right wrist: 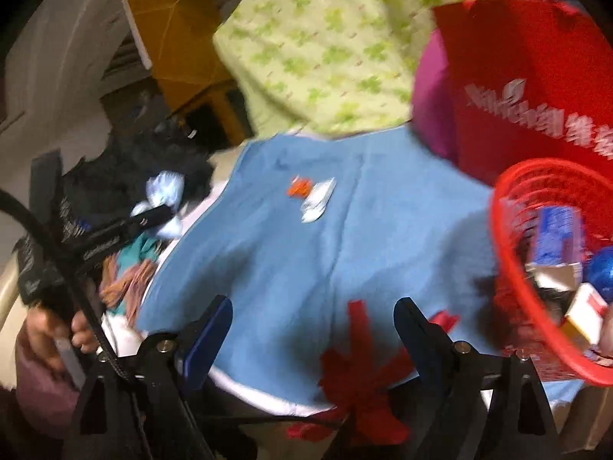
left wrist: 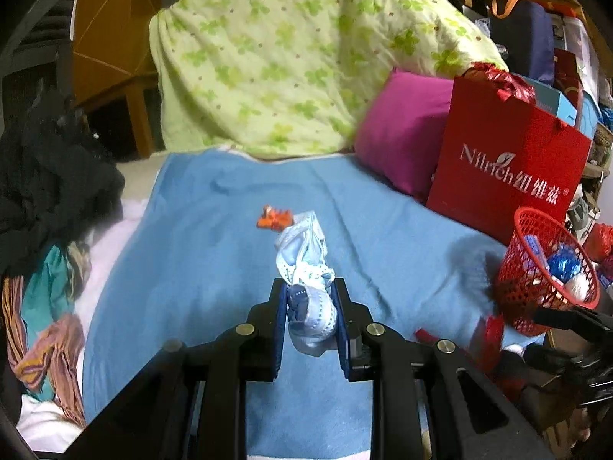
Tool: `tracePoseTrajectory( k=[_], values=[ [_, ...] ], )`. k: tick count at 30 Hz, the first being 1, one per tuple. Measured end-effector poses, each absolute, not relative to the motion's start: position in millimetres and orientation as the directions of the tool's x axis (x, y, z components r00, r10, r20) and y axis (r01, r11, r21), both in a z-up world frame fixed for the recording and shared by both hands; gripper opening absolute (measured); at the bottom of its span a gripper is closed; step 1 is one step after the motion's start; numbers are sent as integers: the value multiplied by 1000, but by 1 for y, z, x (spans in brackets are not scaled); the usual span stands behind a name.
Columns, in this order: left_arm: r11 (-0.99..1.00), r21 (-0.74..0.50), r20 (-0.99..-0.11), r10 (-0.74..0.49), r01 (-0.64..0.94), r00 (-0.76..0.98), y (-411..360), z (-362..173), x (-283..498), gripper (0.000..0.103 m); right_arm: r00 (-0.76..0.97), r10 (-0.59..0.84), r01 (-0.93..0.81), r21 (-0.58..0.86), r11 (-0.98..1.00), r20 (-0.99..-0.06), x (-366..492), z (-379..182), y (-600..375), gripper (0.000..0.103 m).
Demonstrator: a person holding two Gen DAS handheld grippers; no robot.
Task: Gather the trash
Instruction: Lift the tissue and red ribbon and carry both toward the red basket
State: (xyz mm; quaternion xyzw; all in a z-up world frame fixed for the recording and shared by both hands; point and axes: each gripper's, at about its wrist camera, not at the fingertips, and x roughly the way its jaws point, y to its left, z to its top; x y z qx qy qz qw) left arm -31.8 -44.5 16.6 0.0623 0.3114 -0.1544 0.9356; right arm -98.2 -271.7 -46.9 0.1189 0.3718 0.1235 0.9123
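Observation:
My left gripper (left wrist: 308, 287) is shut on a crumpled pale-blue and white wrapper (left wrist: 302, 253), held above the blue blanket (left wrist: 214, 268). Just beyond it an orange wrapper (left wrist: 274, 219) lies on the blanket. The right wrist view shows the orange wrapper (right wrist: 299, 188) beside a white wrapper (right wrist: 318, 199). My right gripper (right wrist: 314, 326) is open. A crumpled red scrap (right wrist: 356, 375) sits low between its jaws, untouched by the pads. The red mesh basket (right wrist: 555, 268) with several pieces of trash stands just to its right. That basket (left wrist: 548, 268) shows at the right edge for the left gripper too.
A red paper bag (left wrist: 509, 168) and a magenta pillow (left wrist: 402, 138) stand behind the basket. A green flowered quilt (left wrist: 291, 57) is piled at the back. Dark clothes (left wrist: 49, 176) and striped fabric lie left of the blanket. A hand (right wrist: 57, 333) holds the left gripper's handle.

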Motion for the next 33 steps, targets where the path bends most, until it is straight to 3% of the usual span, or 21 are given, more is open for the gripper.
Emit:
tracePoseTrajectory(
  k=[2, 10, 12, 13, 14, 15, 19, 23, 28, 33],
  values=[
    [944, 15, -618, -249, 328, 746, -42, 10, -33, 24, 620, 262, -92, 263, 960, -739, -83, -65, -265, 88],
    [943, 6, -627, -255, 332, 736, -39, 6, -39, 24, 432, 119, -75, 96, 993, -894, -38, -115, -237, 85],
    [941, 5, -623, -261, 337, 737, -38, 8, -40, 24, 385, 89, -68, 69, 995, -918, -30, -135, -235, 71],
    [941, 6, -621, -263, 340, 739, -38, 10, -40, 24, 354, 75, -61, 57, 996, -932, -25, -146, -236, 49],
    [940, 8, -619, -263, 341, 740, -38, 11, -42, 24, 330, 65, -55, 50, 997, -942, -23, -155, -237, 38],
    [940, 8, -617, -264, 341, 742, -37, 12, -43, 24, 334, 63, -55, 48, 997, -940, -23, -159, -239, 38],
    [941, 9, -615, -261, 338, 744, -35, 15, -42, 24, 405, 113, -46, 104, 994, -907, -38, -142, -253, 23],
    [937, 0, -615, -275, 349, 739, -39, 16, -44, 24, 533, 179, -78, 162, 984, -827, -60, -96, -268, 22],
    [929, 3, -611, -290, 369, 736, -47, 20, -49, 24, 683, 297, -72, 343, 936, -667, -93, -40, -309, 22],
    [929, 10, -608, -289, 371, 740, -49, 23, -49, 24, 789, 307, -74, 413, 908, -532, -120, -7, -334, 22]
  ],
)
